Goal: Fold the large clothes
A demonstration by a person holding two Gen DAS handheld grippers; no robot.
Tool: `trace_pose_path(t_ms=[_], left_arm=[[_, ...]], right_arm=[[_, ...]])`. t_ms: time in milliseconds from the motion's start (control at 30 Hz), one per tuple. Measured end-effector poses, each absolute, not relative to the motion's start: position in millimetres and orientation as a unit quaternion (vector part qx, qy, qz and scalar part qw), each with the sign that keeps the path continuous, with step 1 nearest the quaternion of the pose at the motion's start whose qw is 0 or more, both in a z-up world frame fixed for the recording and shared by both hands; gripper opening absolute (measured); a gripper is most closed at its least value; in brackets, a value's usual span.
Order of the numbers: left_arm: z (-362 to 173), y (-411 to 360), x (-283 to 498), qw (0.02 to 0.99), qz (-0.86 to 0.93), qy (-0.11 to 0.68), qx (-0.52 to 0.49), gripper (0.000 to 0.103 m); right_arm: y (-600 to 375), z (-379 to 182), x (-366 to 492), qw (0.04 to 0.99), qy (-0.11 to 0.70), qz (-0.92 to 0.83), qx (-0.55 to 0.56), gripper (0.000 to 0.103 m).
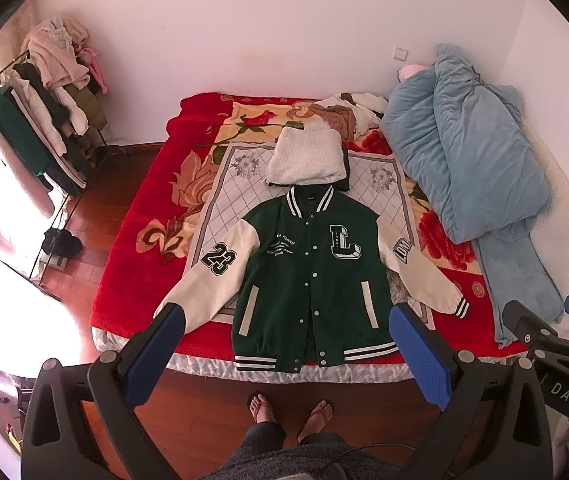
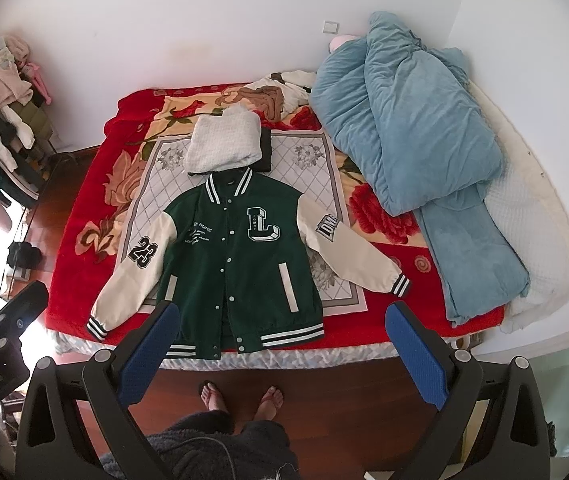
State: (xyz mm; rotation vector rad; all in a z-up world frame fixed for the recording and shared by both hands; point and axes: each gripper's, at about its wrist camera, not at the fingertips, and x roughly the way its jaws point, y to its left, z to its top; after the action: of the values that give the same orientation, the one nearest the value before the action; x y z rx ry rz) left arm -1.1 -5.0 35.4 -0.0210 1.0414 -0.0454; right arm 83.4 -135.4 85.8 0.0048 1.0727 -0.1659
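fingers of the left gripper [image 1: 284, 344] are spread wide and hold nothing, hanging above the near edge of the bed [image 1: 132, 248]; the right gripper [image 2: 280, 344] is likewise spread wide and bare, above the same edge. each gripper shows at the side of the other's view.

a green jacket [image 1: 312, 276] with cream sleeves lies flat and buttoned, front up, at the middle of the near edge, its striped hem reaching over that edge. both sleeves are spread out and down toward the near corners. the collar points to the far edge. just beyond the collar sits a folded white garment [image 1: 306, 156] on top of something dark. farther back, near the far edge, is a loose heap of clothes [image 1: 344, 114]. a blue quilt [image 1: 468, 152] is bunched along the right side of the bed. a red flowered blanket [image 1: 132, 184] covers the bed under everything. a clothes rack [image 1: 44, 112] stands off the far left corner. the person's feet [image 1: 290, 412] in sandals stand on the wooden floor [image 1: 124, 168] before the near edge.
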Motion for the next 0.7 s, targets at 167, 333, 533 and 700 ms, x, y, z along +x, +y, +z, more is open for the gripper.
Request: trace_pose_path(t_ms=[167, 333, 533, 700], left_arm=[[31, -4, 1, 0.868, -0.019, 0.495, -0.011, 0.103], [10, 6, 25, 0.887, 0.022, 0.461, 0.013, 0.103], [-50, 17, 72, 0.893, 0.038, 0.446, 0.049, 0.103], [-123, 13, 108, 0.877, 0.05, 0.472, 0.068, 0.103]], right_arm=[[-135, 89, 87, 0.857, 0.509, -0.081, 0.011, 0.103], [-140, 80, 104, 0.876, 0.474, -0.081, 0.039, 0.103], [-175, -19, 142, 0.83, 0.526, -0.106, 0.155, 0.101], [-235, -130, 162, 0.774, 0.552, -0.138, 0.276, 0.056]])
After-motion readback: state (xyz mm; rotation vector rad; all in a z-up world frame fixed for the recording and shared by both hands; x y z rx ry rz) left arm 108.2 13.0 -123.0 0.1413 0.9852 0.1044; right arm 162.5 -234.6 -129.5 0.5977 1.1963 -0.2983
